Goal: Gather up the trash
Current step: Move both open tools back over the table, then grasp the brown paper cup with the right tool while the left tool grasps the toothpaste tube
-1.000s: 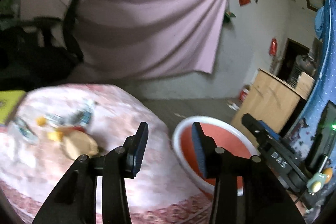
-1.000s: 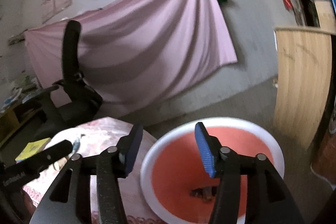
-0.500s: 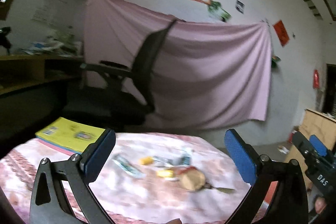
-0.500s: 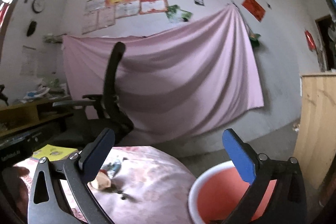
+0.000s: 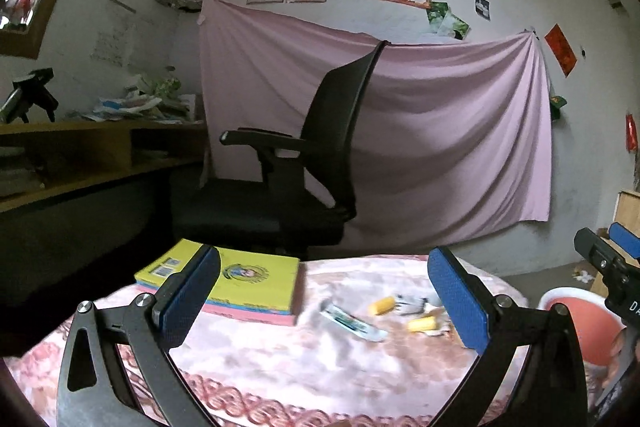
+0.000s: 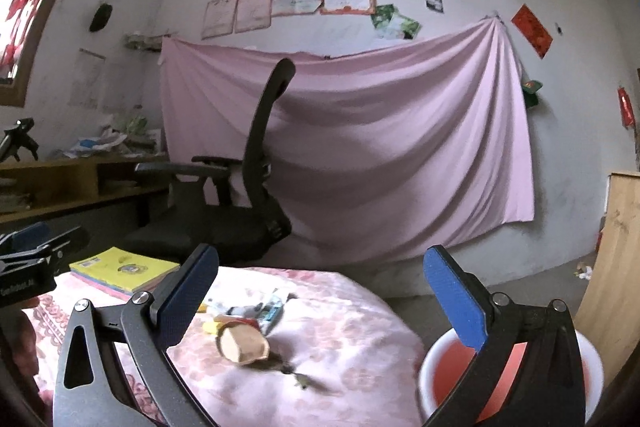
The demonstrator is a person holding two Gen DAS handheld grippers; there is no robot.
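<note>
1. The left gripper (image 5: 324,301) hangs over the round table under its pink patterned cloth (image 5: 280,367), fingers spread wide and pinching nothing; I judge it is lining up on the litter ahead.
2. The right gripper (image 6: 320,301) is spread just as wide and equally empty, one blue pad above the cloth, the other above the bin.
3. The trash sits mid-table: a crumpled white wrapper (image 5: 354,321), two small yellow scraps (image 5: 382,305), and a tan, cut-faced lump (image 6: 242,343) with dark crumbs beside it.
4. The white-rimmed red bucket (image 6: 436,359) stands on the floor just beside the table's right edge, probably placed there for short drops.
5. A yellow-covered book on a pink one (image 5: 244,277) lies at the far left, apart from the litter, so it shouldn't hinder a grasp.
6. The black office chair (image 5: 320,147) and the hanging pink sheet (image 5: 440,131) stay well behind the table.
</note>
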